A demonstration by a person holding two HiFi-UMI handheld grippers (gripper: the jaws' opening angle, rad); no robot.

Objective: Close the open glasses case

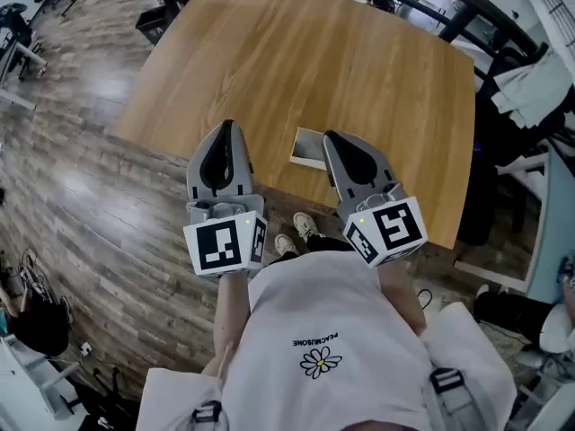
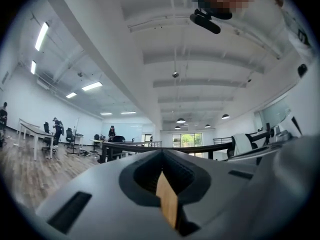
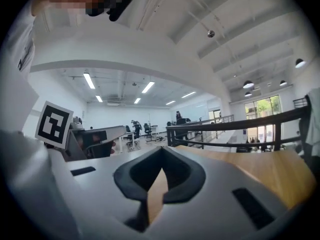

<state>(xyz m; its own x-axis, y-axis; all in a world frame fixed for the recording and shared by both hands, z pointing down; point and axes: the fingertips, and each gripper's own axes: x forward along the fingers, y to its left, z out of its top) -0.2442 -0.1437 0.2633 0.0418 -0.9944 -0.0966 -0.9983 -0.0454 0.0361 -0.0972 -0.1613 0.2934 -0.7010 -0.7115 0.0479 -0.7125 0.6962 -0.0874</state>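
A small pale rectangular case (image 1: pixel 307 148) lies on the wooden table (image 1: pixel 314 61) near its front edge; whether its lid is up I cannot tell from here. My left gripper (image 1: pixel 228 126) is shut and empty, its tip over the table's edge to the left of the case. My right gripper (image 1: pixel 330 136) is also shut and empty, with its tip right beside the case and covering the case's right end. Both gripper views look level across the room, over the shut left gripper (image 2: pixel 162 153) and right gripper (image 3: pixel 162 149), and the case does not show in them.
I stand at the table's near edge, my shoes (image 1: pixel 304 226) on the wood floor (image 1: pixel 81 196). A chair draped with pale cloth (image 1: pixel 532 86) stands at the table's right. A dark railing (image 3: pixel 235 126) and desks with distant people lie beyond.
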